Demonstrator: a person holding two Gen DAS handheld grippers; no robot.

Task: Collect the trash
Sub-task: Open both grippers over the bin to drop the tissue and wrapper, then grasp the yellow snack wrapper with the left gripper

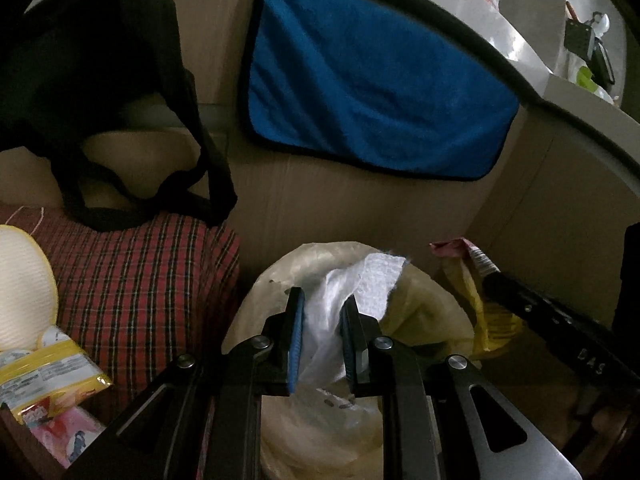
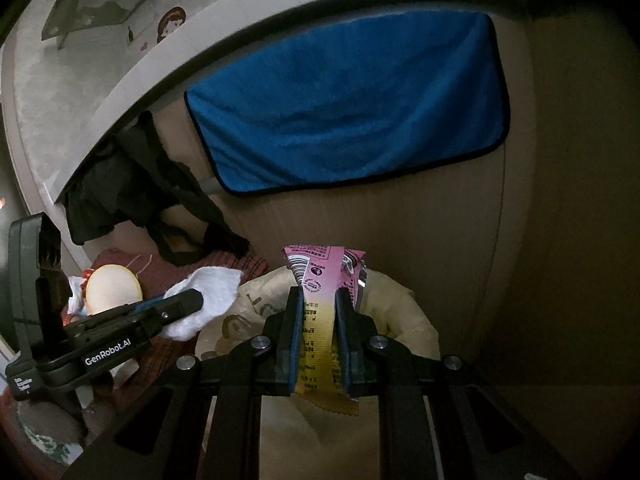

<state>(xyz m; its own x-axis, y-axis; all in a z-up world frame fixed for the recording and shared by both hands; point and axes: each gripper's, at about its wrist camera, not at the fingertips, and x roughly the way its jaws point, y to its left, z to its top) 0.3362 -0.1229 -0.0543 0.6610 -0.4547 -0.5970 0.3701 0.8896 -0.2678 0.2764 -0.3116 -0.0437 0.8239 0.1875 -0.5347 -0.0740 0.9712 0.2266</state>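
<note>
My left gripper (image 1: 322,304) is shut on a crumpled white tissue (image 1: 360,292) and holds it over the open mouth of a cream plastic trash bag (image 1: 280,280). My right gripper (image 2: 319,294) is shut on a pink and yellow snack wrapper (image 2: 320,276) and holds it over the same bag (image 2: 400,312). In the left wrist view the wrapper (image 1: 472,264) and the right gripper show at the right. In the right wrist view the left gripper (image 2: 192,300) with its tissue (image 2: 204,296) shows at the left.
A blue cloth (image 1: 368,88) hangs on the cardboard wall (image 1: 320,208) behind the bag. A black bag (image 1: 120,100) hangs over a red plaid cushion (image 1: 140,280) at the left. A yellow-edged sponge pack (image 1: 24,280) lies beside it. A white curved shelf edge (image 2: 120,60) runs above.
</note>
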